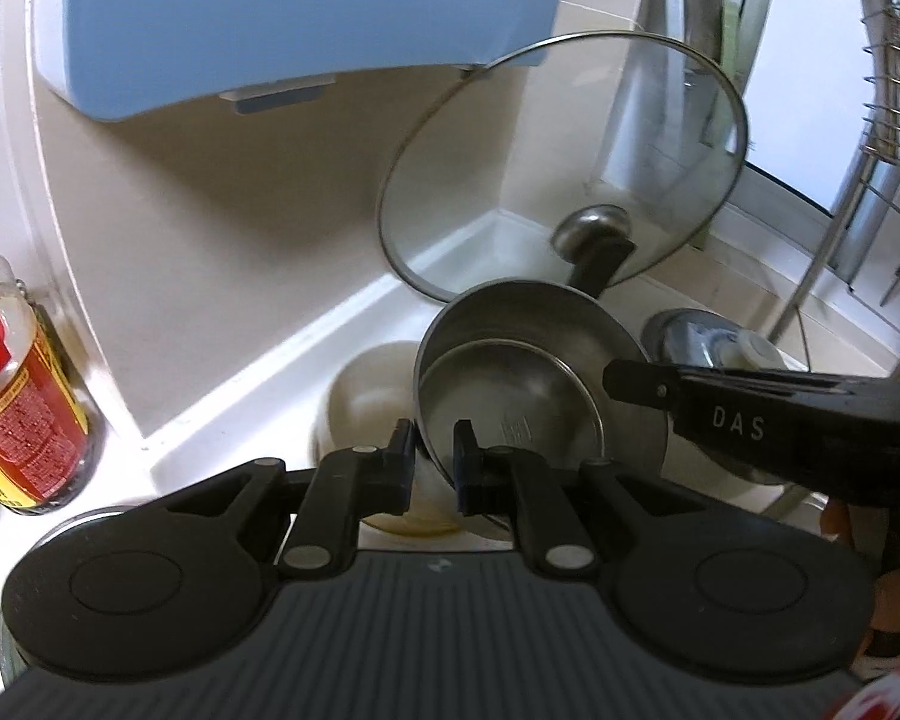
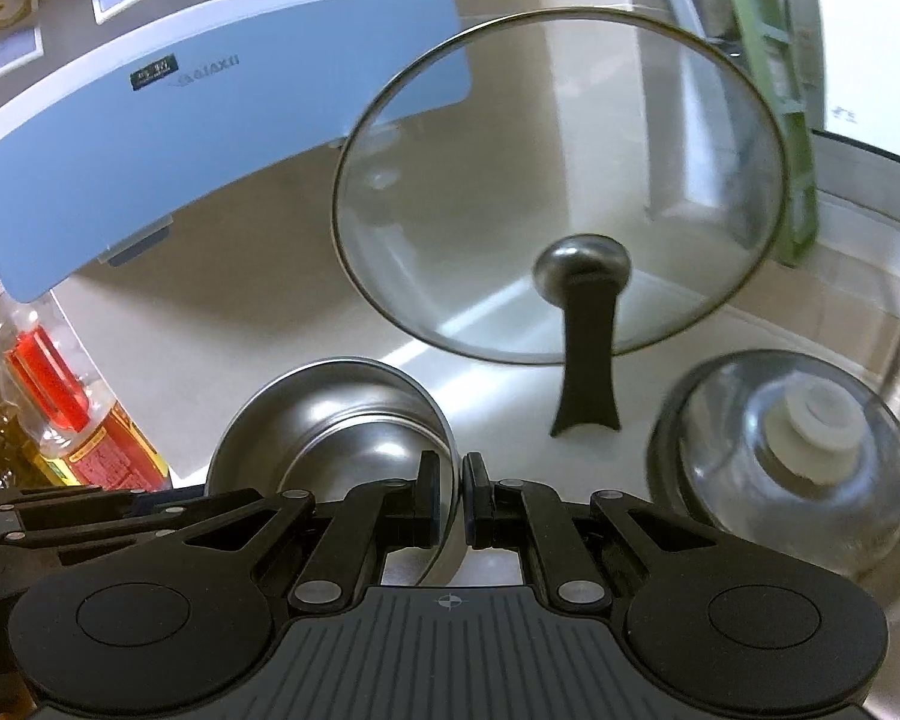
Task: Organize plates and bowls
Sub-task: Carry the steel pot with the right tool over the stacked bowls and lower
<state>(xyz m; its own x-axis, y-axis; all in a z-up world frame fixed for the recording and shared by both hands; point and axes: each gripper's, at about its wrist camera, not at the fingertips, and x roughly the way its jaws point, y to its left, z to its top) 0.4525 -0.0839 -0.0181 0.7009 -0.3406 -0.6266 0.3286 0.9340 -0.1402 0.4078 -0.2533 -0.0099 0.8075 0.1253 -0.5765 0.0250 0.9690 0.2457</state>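
We've got both grippers clamped on the stainless steel bowl at lower centre — left gripper on its near rim, right gripper on the opposite rim. We should keep it level, clear of the glass lid behind.

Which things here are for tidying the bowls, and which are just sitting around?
For the job: steel bowls, white bowl, left gripper and right gripper, both clamping the steel rim.
Just lying about: big glass lid, small lid, sauce bottle.
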